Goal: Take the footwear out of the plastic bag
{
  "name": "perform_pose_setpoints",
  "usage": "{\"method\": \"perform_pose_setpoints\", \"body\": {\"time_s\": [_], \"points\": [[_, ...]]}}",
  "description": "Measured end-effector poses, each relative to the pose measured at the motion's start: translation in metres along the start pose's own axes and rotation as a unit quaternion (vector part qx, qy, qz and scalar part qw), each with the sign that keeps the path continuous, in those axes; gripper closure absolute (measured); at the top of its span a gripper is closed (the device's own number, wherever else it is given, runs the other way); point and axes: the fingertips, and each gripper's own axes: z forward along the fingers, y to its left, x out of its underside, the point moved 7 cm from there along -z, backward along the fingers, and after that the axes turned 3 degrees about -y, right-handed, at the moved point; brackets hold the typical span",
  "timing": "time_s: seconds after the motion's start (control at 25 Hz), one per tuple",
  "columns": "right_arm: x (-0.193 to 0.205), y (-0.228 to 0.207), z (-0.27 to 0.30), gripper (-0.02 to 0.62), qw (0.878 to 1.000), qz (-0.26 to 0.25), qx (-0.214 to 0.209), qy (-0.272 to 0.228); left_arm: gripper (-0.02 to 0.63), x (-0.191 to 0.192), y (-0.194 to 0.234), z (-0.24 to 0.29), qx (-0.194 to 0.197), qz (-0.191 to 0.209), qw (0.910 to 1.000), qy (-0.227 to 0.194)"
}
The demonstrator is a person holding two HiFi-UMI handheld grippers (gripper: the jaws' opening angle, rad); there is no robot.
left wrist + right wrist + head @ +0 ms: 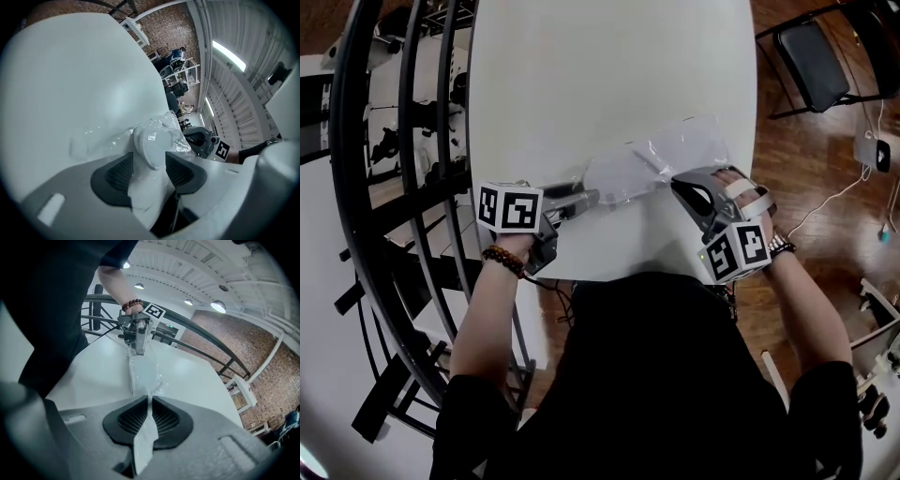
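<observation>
At the table's (609,66) near edge, the left gripper (150,163) stands wide around a white slipper (151,146) that looks film-covered inside the bag (675,150). Beyond it, the right gripper (149,401) pinches the bag's far flap flat. The risk is that the left gripper closes on film as well as slipper, so a pull drags the bag along or tears the thin flap.

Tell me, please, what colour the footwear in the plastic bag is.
White footwear in a clear plastic bag; clearest in the left gripper view.
</observation>
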Motion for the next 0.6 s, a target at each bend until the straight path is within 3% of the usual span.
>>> {"method": "perform_pose_setpoints", "body": {"time_s": [0.24, 0.6], "points": [[0.003, 0.001, -0.002, 0.577, 1.0, 0.008, 0.007, -0.004, 0.374, 0.003, -0.003, 0.008, 0.027, -0.036, 0.999, -0.004], [0.006, 0.005, 0.002, 0.558, 1.0, 0.021, -0.006, 0.005, 0.507, 0.002, 0.001, 0.009, -0.006, -0.006, 0.9998, -0.015]]}}
